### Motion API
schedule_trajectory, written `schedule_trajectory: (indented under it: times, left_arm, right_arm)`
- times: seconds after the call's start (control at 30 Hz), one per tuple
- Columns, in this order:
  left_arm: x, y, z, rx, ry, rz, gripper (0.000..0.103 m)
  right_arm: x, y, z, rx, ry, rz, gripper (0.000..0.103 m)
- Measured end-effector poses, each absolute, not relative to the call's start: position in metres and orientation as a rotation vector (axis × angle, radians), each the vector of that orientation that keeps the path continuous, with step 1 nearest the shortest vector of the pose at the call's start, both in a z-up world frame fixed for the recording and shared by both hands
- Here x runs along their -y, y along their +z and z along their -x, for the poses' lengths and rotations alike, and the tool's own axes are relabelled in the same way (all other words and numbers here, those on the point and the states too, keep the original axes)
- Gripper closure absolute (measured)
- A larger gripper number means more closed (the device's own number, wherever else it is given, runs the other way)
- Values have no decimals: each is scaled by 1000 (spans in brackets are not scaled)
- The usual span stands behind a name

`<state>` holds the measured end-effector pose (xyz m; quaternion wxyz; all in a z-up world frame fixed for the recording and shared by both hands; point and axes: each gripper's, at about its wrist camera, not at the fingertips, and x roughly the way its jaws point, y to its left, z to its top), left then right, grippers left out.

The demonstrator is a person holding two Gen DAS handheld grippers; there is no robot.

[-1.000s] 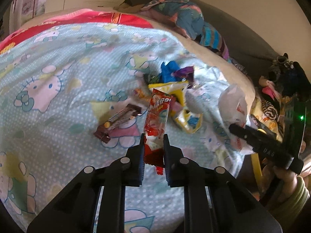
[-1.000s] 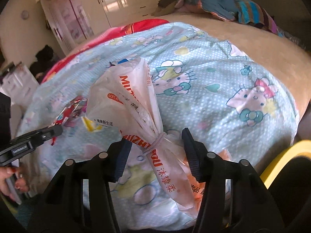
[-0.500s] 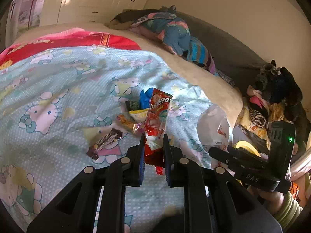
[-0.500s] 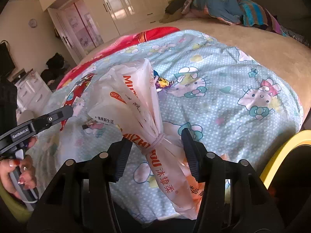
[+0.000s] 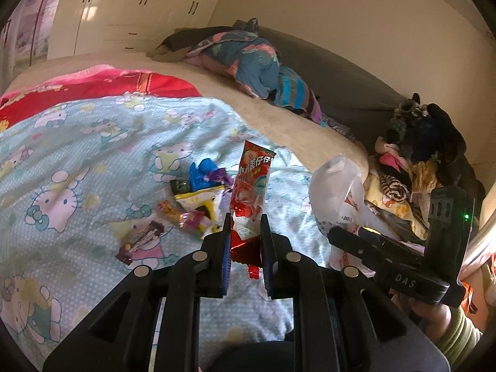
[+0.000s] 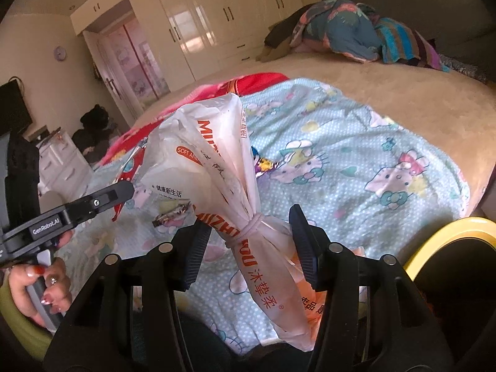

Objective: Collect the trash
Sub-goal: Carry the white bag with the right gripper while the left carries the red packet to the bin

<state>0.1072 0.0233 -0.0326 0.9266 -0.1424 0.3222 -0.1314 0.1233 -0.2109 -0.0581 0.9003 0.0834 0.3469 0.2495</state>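
Observation:
My left gripper [image 5: 246, 228] is shut on a red snack wrapper [image 5: 251, 192] and holds it upright above the bed. The left gripper also shows in the right wrist view [image 6: 124, 187]. My right gripper [image 6: 249, 229] has its jaws around the tied neck of a white plastic bag [image 6: 214, 167] with red lettering; the jaws stand apart and the bag rests between them. The bag also shows in the left wrist view [image 5: 338, 186]. Several wrappers [image 5: 192, 198] and a brown chocolate bar wrapper [image 5: 139, 241] lie on the blue Hello Kitty blanket [image 5: 77, 170].
A heap of clothes [image 5: 251, 65] lies at the far side of the beige bed. Dark plush toys and clothes [image 5: 424, 142] are piled at the right. A yellow bin rim [image 6: 446, 235] is at the lower right. White wardrobes [image 6: 201, 24] stand behind.
My left gripper has lifted the red wrapper up and back from the blanket, toward the white bag. My right gripper has risen with the bag; the bed looks farther below.

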Motion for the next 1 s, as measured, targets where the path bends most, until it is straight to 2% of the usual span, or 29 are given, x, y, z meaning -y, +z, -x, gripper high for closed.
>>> schedule_trajectory:
  times: [1.0]
  left_arm:
    - [53, -10, -81, -630, -445, 176, 87]
  right_arm:
    - [311, -44, -99, -655, 315, -267, 59]
